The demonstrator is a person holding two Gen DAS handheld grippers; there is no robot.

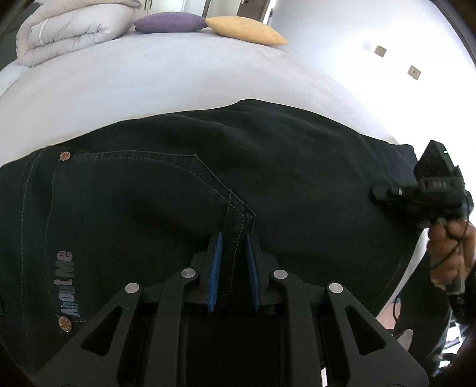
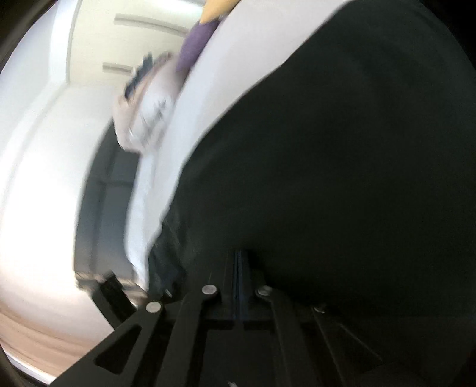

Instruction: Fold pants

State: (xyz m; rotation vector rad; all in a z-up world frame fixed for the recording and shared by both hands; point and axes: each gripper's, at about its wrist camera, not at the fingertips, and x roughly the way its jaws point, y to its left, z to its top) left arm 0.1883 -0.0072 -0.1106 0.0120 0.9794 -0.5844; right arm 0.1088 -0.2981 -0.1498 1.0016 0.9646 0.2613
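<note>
I am looking down along my left gripper (image 1: 233,238), whose blue pads (image 1: 216,268) are clamping a stitched fold of the black pants (image 1: 178,184), right at a seamed corner near the pocket edge. The pants are lying spread across the pale bed sheet (image 1: 148,80), the rear pocket with its copper rivet (image 1: 65,155) and a printed label (image 1: 67,282) sitting to the left in this view. Further back on the bed a folded grey duvet (image 1: 65,32), a purple cushion (image 1: 169,22) and a yellow cushion (image 1: 247,29) are resting near one another. At the right edge my right hand (image 1: 452,247) is holding the other tool low over the far side of the pants. In the right wrist view everything is smearing with blur, but my right gripper (image 2: 238,268) is showing its two pads pressed fully together, with the dark cloth lying right at their tips; I cannot tell whether any fabric is pinched between them. The pants are filling most of that view, with the sheet (image 2: 190,125) running alongside.
</note>
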